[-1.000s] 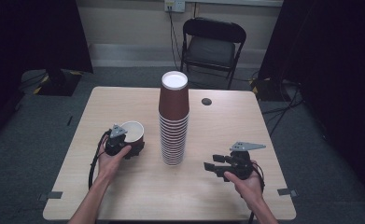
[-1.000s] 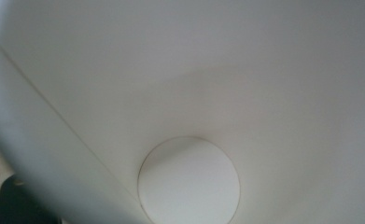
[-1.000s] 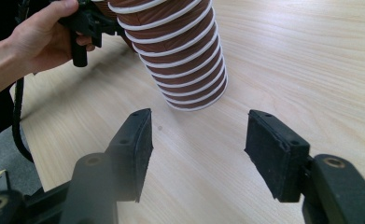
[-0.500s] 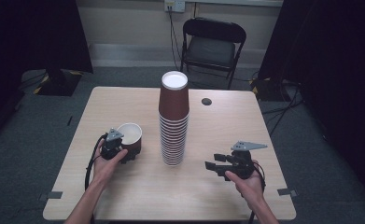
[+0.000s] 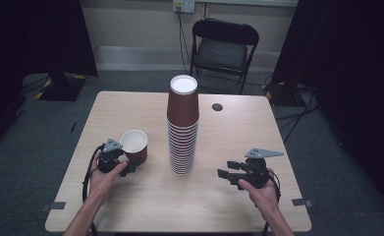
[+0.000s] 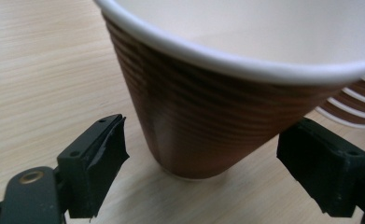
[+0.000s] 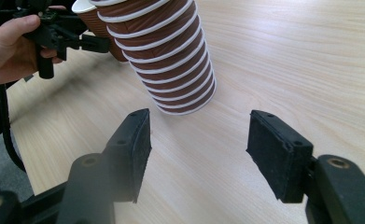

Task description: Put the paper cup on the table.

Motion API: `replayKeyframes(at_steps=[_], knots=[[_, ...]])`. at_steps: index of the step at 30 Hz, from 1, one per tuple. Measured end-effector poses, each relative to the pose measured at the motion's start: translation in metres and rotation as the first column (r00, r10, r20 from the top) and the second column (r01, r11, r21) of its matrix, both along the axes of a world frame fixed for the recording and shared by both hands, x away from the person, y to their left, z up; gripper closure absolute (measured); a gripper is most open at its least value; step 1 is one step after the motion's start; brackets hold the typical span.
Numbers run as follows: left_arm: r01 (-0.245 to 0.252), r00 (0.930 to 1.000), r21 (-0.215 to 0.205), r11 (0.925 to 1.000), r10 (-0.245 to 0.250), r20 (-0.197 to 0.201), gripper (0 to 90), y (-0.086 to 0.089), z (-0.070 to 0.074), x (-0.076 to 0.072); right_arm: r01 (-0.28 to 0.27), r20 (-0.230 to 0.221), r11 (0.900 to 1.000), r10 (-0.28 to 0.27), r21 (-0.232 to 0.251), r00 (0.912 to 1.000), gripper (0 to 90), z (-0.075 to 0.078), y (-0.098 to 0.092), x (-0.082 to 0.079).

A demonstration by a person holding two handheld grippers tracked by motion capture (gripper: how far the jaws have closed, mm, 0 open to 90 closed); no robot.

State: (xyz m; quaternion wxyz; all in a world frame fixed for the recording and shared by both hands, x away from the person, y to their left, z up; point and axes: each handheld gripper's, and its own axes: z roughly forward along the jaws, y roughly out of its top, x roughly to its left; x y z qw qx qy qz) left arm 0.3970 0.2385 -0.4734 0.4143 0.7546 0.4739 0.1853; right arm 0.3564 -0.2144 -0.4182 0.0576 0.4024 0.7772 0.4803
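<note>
Left gripper [image 5: 125, 169] backed off upright cup [image 5: 134, 145], jaws apart

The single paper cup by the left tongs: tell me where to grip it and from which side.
Grip the single paper cup across its lower ribbed wall, coming in level from the person's side. It stands upright and tapers downward, and the open left tongs already straddle its narrow base, with the stack of cups standing apart.

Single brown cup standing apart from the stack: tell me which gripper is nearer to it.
Left. The left gripper sits right at the single cup, its open jaws flanking the cup's base without touching. The right gripper is open beyond the cup stack, across the table.
</note>
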Motion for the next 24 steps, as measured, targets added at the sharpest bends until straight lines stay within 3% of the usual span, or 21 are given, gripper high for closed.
replayKeyframes(at_steps=[10, 14, 24], knots=[[-0.015, 0.9999, -0.014, 0.9998, 0.015, -0.004, 15.8, 0.007, 0.011, -0.015, 0.014, 0.000, 1.000, -0.014, -0.004, 0.9999, 38.5, -0.001, -0.003, 0.001], [-0.014, 0.9998, 0.014, 0.9998, 0.014, 0.011, 16.1, 0.007, 0.018, -0.025, 0.018, 0.005, 1.000, -0.018, -0.006, 0.9998, 38.0, -0.001, -0.004, 0.001], [0.065, 0.9976, 0.004, 0.9979, -0.065, 0.022, 16.1, 0.001, 0.035, -0.056, 0.039, 0.003, 0.999, -0.039, -0.024, 0.9992, 35.7, -0.004, -0.008, 0.002]])
